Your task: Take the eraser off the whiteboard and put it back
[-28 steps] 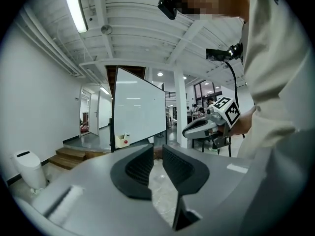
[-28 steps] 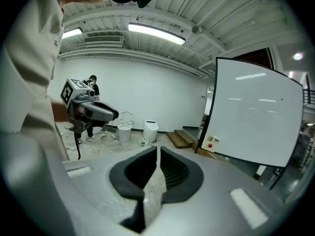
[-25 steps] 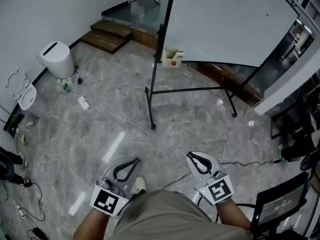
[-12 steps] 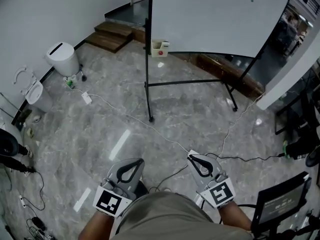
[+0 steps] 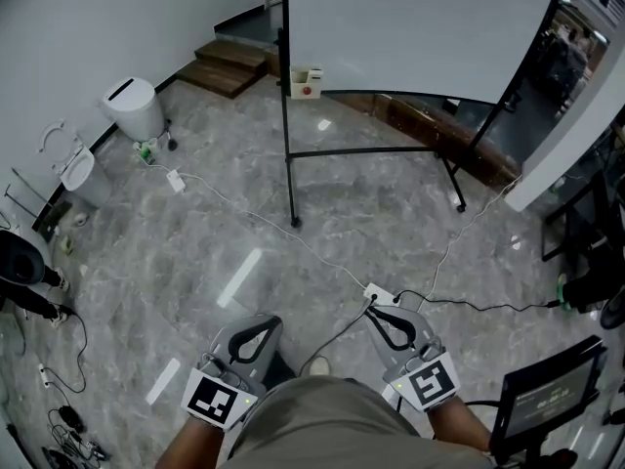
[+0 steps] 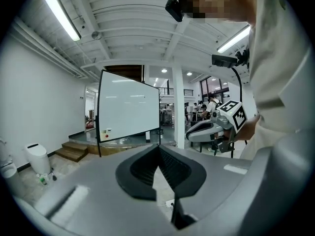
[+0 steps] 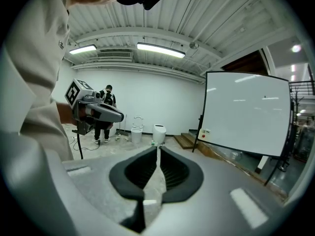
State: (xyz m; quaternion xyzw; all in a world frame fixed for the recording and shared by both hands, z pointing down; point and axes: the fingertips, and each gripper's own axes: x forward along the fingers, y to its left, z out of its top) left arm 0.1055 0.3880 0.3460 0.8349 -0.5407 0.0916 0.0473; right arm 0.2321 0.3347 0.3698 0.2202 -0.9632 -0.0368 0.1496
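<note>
The whiteboard point(image 5: 410, 27) stands on a black stand at the far side of the room. A small white eraser box with a red dot point(image 5: 305, 81) hangs at its lower left corner, also seen as the box point(image 6: 105, 132) in the left gripper view and the box point(image 7: 204, 133) in the right gripper view. My left gripper point(image 5: 264, 320) and right gripper point(image 5: 375, 309) are held close to my body, far from the board. Both are shut with nothing between the jaws, as the left gripper point(image 6: 158, 147) and right gripper point(image 7: 157, 149) views show.
A white cable runs over the marble floor to a power strip point(image 5: 381, 294) just ahead of the right gripper. A white bin point(image 5: 132, 108) and wooden steps point(image 5: 229, 66) lie at the far left. A black chair point(image 5: 547, 399) stands at the lower right. People point(image 7: 106, 117) stand far off.
Both grippers have travelled across the floor with the person and stayed shut. The board's stand has shifted left in the head view, and the power strip has come into view by the right gripper.
</note>
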